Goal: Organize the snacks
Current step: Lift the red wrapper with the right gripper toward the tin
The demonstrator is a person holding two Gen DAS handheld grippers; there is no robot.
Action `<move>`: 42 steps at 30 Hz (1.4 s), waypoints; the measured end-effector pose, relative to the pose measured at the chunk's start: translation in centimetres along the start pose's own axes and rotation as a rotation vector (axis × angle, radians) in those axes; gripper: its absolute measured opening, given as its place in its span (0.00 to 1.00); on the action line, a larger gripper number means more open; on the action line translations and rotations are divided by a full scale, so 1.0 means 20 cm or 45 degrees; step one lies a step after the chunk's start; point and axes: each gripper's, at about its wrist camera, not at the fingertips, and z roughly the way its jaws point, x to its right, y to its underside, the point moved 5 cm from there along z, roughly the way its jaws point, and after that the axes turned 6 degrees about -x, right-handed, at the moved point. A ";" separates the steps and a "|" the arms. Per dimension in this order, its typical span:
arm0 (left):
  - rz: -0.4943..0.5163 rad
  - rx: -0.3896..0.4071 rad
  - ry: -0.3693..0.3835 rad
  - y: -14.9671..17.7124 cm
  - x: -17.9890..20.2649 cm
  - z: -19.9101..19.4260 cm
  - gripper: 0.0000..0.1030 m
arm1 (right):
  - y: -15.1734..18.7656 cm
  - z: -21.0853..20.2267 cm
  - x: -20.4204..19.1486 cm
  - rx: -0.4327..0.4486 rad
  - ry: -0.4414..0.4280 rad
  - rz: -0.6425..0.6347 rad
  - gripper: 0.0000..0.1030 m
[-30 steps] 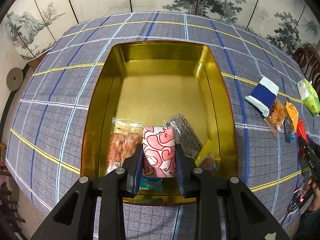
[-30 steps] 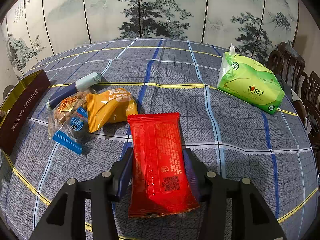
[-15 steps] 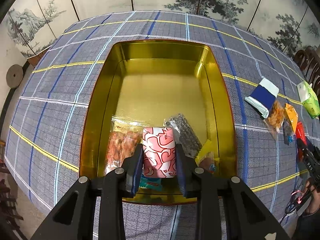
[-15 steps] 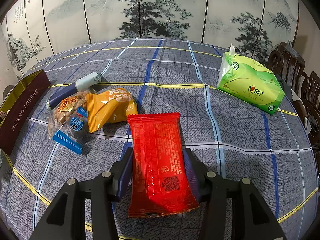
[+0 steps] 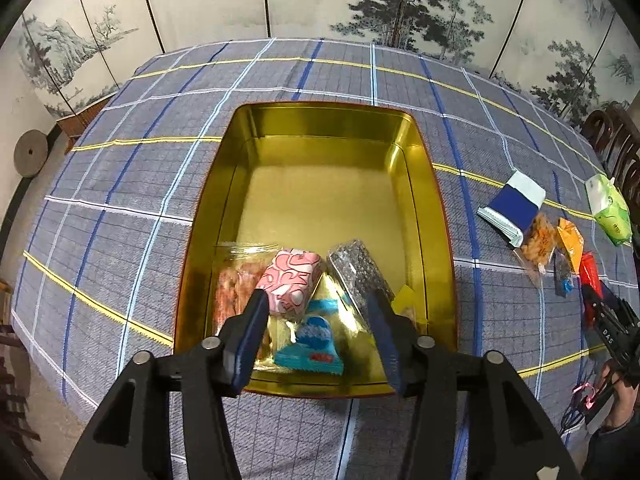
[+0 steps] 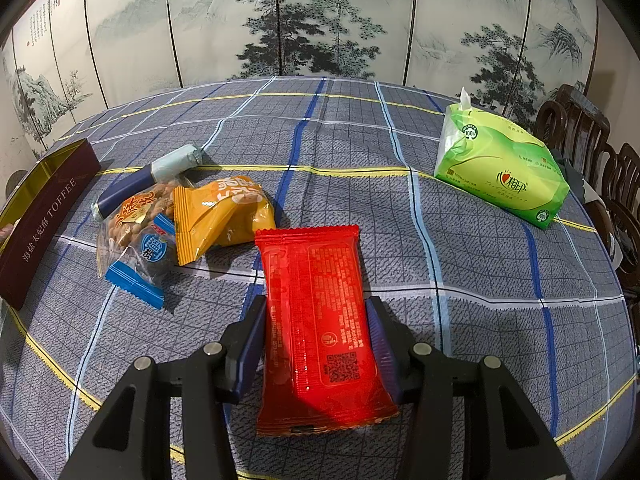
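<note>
Left gripper (image 5: 318, 330): jaws just opened, standing apart over the near end of the gold tin (image 5: 416, 148), gripping nothing. Pink-and-white patterned packet (image 5: 290, 278) lying tipped inside the tin, leaning on the clear bag of orange snacks (image 5: 236, 288), with its corner seemingly just against the left pad. Blue wrapper (image 5: 314, 342) and dark speckled packet (image 5: 360, 274) alongside, all in the near part of the tin.

Best now: lift straight up and clear, without dragging the left pad across the pink packet or catching the tin's near wall. Far half of the tin bare, so room left for later drops deeper in.

Right gripper (image 6: 316, 338): closed on the red packet (image 6: 320, 328), pads pressing both long edges, packet apparently resting on the checked tablecloth (image 6: 480, 264). Hold firm near mid-length, raise level to stop the foil sagging or slipping, then carry across above the tin rim. Orange packet (image 6: 224, 216), clear peanut bag (image 6: 138, 216) and blue-capped sachet (image 6: 136, 260) waiting just left; green tissue pack (image 6: 500, 168) well apart.
</note>
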 end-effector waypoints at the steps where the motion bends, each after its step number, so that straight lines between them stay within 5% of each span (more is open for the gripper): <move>1: 0.001 0.003 0.000 0.00 0.00 0.00 0.50 | 0.00 0.00 0.00 0.000 0.000 0.000 0.49; 28: -0.006 0.035 0.006 0.12 -0.01 -0.11 0.72 | 0.05 -0.06 0.01 -0.053 0.034 0.067 0.43; 42: -0.032 0.037 0.013 0.13 -0.05 -0.11 0.75 | 0.05 -0.22 -0.09 -0.013 0.004 0.055 0.42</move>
